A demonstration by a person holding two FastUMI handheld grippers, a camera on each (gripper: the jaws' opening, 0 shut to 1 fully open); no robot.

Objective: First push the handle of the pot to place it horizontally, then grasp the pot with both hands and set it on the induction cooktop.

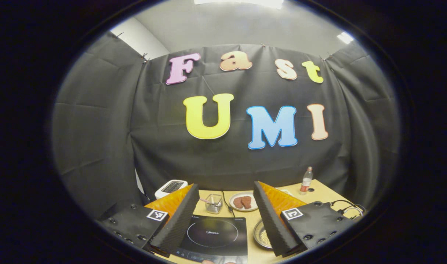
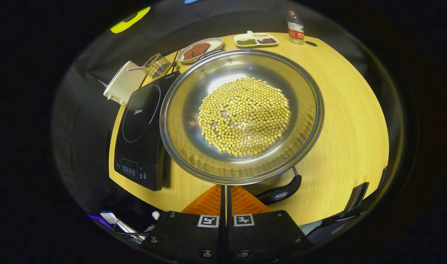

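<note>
Left tongs (image 1: 223, 216) spread wide, right tongs (image 2: 224, 189) closed empty beside pot (image 2: 242, 115), cooktop (image 2: 142, 135) adjacent.

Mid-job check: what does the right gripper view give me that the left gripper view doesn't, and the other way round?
Right gripper view adds: the black handle, a divided dish, and the right tongs shut at the pot rim. Left gripper view adds: the left tongs open, and a ceiling light. Shared: the pot with beans, induction cooktop, plate, bottle.
</note>
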